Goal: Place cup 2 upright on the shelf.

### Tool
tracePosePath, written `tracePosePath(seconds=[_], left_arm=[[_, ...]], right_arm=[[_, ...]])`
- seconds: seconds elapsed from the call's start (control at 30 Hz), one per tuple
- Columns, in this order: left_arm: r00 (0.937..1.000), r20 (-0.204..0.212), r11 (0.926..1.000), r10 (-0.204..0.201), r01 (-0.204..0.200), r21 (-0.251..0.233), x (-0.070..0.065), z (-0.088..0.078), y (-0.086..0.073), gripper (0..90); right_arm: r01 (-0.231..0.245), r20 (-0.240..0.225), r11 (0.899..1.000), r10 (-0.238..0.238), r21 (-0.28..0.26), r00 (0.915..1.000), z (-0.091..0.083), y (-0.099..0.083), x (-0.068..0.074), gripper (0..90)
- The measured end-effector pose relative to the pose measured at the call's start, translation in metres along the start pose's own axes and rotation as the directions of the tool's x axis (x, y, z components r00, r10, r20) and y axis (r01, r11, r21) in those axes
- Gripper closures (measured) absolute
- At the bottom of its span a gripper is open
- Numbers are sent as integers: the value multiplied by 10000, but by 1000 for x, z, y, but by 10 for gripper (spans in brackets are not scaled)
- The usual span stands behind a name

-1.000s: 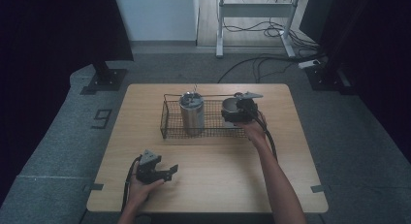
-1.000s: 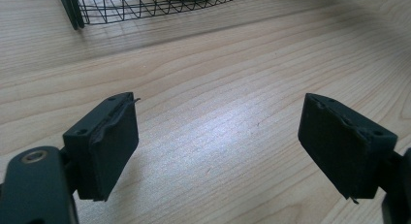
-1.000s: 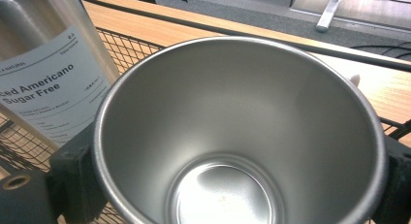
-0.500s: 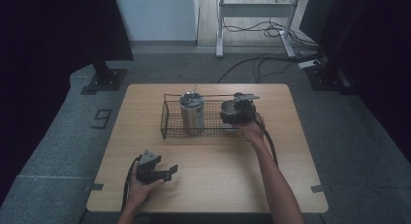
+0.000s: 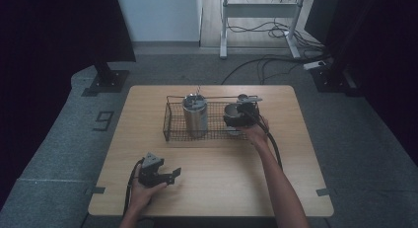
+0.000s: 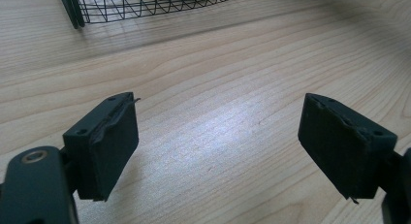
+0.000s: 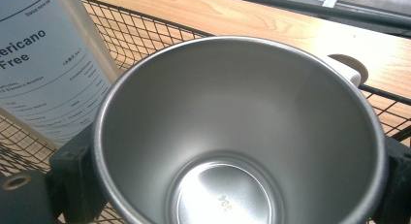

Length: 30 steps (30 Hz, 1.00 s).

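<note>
The right gripper clasps a round stainless-steel cup, jaws on either side of its wall, at the right end of the black wire basket, beside a grey labelled canister. Setting it down and letting go seems left. The left gripper rests near-left on the wooden table, jaws spread and empty.

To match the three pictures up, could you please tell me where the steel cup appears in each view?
High view: the steel cup sits right of centre, at the right end of the wire basket.
Left gripper view: not in it; the basket's corner shows at the top.
Right gripper view: centre, mouth toward the camera.
Shared landmark: the wire basket.
</note>
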<state>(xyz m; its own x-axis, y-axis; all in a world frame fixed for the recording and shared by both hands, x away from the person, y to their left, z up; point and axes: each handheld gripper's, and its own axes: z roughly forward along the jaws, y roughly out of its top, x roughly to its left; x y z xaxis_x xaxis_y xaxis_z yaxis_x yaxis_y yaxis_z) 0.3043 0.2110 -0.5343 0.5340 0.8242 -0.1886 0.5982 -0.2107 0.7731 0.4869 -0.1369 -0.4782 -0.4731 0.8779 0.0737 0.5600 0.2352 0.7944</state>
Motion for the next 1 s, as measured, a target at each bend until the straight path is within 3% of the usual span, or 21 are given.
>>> tracePosePath(seconds=[1.0], left_arm=[[10000,50,10000,19,-20,52,0,0,0,147]], right_arm=[[455,302,9933,-489,1067,9983,11,0,4,66]])
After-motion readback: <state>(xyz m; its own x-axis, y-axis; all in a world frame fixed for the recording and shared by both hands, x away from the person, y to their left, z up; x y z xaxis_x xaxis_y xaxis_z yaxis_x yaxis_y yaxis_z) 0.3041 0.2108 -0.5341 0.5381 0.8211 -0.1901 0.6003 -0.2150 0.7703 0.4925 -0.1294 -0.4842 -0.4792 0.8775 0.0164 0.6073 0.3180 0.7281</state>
